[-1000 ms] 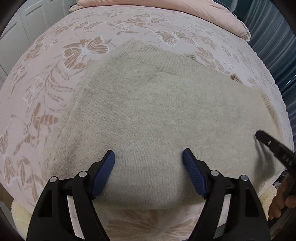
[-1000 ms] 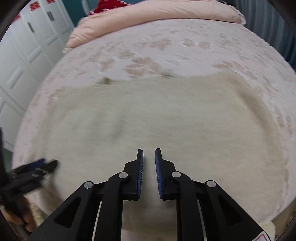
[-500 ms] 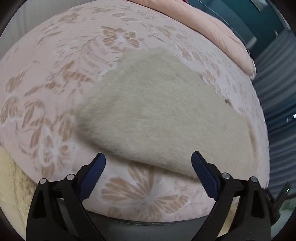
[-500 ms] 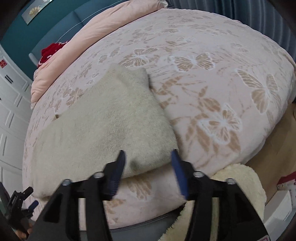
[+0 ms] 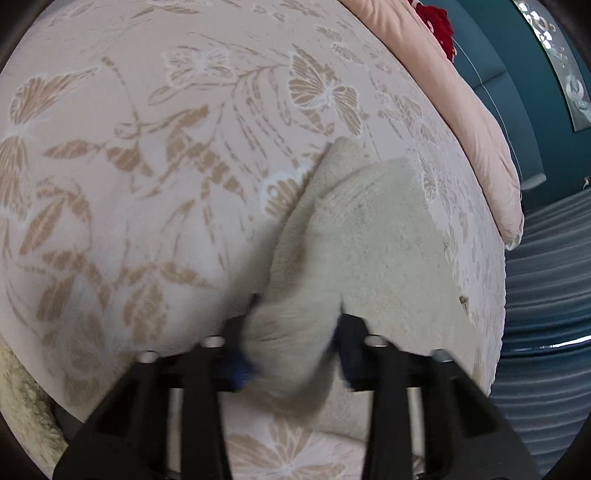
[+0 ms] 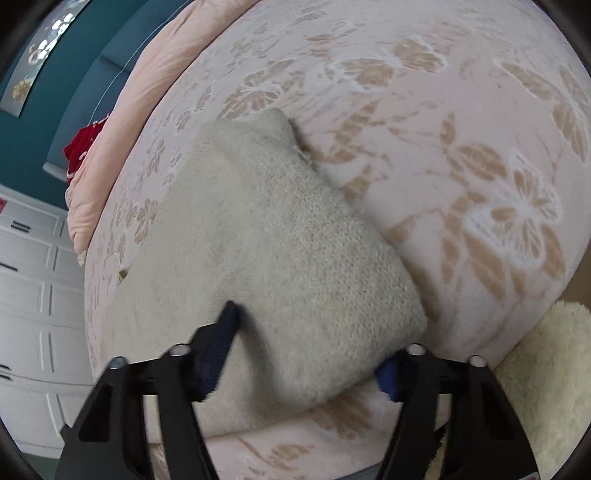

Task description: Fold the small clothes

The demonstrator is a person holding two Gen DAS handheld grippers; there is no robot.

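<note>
A beige knit garment (image 5: 369, 240) lies folded on the flowered bed cover (image 5: 129, 166). In the left wrist view its near corner is bunched up between the fingers of my left gripper (image 5: 293, 343), whose jaws are closing and press on the cloth. In the right wrist view the other near corner of the garment (image 6: 277, 229) sits between the fingers of my right gripper (image 6: 306, 343). Those jaws still stand wide and are closing; one finger (image 6: 221, 332) rests on top of the knit, and the cloth drapes over the other.
A pink quilt (image 5: 480, 122) with a red item (image 5: 437, 22) lies along the far side of the bed. A cream fluffy mat (image 6: 546, 369) lies below the bed's near edge. White cupboard doors (image 6: 29, 295) and a blue-grey curtain (image 5: 546, 332) flank the bed.
Both grippers moved apart to the garment's near corners and rolled. The left opened wide, then closed on a bunched corner. The right opened from shut and now straddles its corner.
</note>
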